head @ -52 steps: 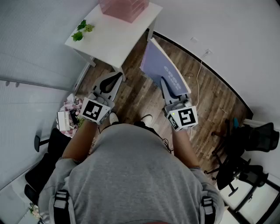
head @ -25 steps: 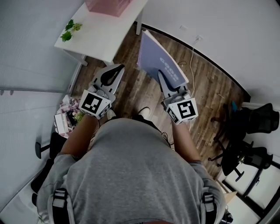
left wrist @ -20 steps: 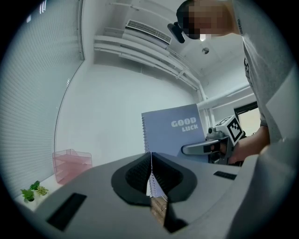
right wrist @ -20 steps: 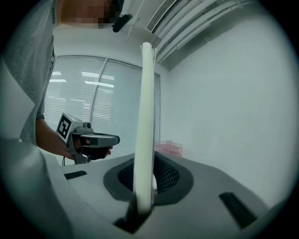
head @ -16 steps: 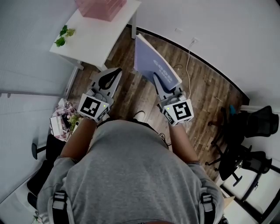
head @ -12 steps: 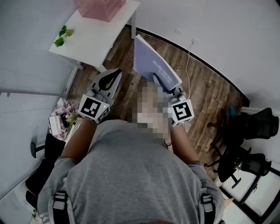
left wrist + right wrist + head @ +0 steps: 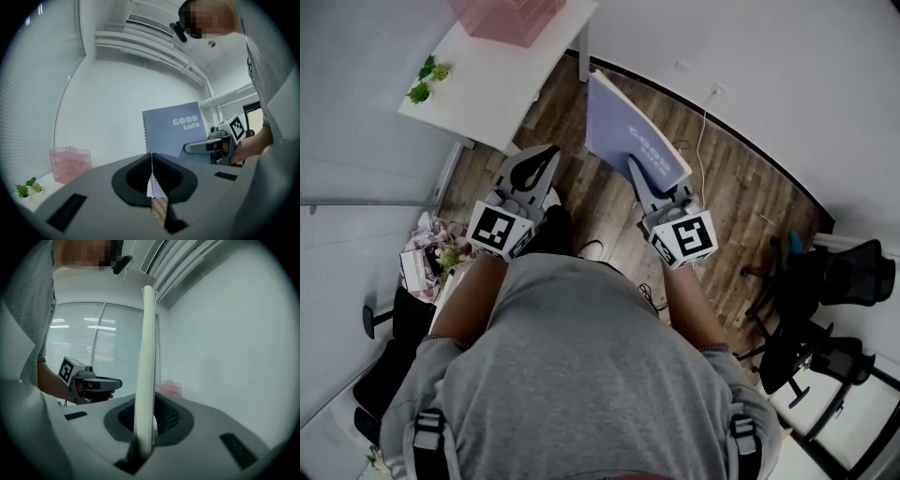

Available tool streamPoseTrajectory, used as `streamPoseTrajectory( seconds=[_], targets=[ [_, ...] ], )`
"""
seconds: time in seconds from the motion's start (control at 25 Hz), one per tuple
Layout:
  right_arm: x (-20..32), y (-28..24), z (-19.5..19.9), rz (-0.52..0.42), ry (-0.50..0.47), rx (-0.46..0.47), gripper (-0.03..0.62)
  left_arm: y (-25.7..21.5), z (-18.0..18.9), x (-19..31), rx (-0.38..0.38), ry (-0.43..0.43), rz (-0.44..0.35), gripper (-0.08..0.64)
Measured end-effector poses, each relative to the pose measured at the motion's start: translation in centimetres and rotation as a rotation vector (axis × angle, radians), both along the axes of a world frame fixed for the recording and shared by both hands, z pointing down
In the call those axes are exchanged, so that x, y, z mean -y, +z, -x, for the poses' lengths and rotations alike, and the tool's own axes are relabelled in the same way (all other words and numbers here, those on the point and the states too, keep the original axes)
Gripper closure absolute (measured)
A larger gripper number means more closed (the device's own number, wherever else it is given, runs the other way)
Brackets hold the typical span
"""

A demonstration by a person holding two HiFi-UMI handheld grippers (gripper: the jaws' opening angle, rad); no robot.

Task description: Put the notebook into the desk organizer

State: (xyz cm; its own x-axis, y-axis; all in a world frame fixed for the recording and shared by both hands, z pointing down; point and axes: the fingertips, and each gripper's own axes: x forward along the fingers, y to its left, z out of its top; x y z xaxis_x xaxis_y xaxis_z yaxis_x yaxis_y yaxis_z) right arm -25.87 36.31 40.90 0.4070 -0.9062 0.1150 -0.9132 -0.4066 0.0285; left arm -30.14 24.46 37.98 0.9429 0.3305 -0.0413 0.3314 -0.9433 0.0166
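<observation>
Above the wood floor (image 7: 741,192), the right gripper (image 7: 638,176) pinched the upright spiral notebook (image 7: 619,127) by its edge, while the left gripper (image 7: 542,161) hung closed and empty.

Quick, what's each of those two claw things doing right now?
Left gripper: closed, nothing between its jaws.
Right gripper: closed on the notebook, holding it.

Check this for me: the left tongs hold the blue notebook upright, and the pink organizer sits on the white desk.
Wrong tongs. The head view shows the right tongs holding the blue notebook upright. The left tongs are shut on nothing, as the left gripper view confirms. The rest stands: the pink organizer sits on the white desk.
</observation>
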Motion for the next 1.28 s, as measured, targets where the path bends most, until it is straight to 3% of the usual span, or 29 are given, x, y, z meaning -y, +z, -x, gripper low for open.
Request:
streamPoseTrajectory(
  seconds=[0.68,1.0,1.28],
  targets=[
    [13.2,-1.2,-15.2,0.036,-0.015,-0.016,0.552,-0.8,-15.8,12.9,-0.036,0.008,0.009,0.536],
    [19.4,-1.1,-20.2,0.045,-0.003,-0.006,0.552,-0.4,-21.1,18.5,-0.024,0.043,0.005,0.536],
    [21.9,-0.5,-23.7,0.068,-0.013,0.008,0.552,0.5,-24.4,21.4,-0.009,0.03,0.029,0.536]
  ],
)
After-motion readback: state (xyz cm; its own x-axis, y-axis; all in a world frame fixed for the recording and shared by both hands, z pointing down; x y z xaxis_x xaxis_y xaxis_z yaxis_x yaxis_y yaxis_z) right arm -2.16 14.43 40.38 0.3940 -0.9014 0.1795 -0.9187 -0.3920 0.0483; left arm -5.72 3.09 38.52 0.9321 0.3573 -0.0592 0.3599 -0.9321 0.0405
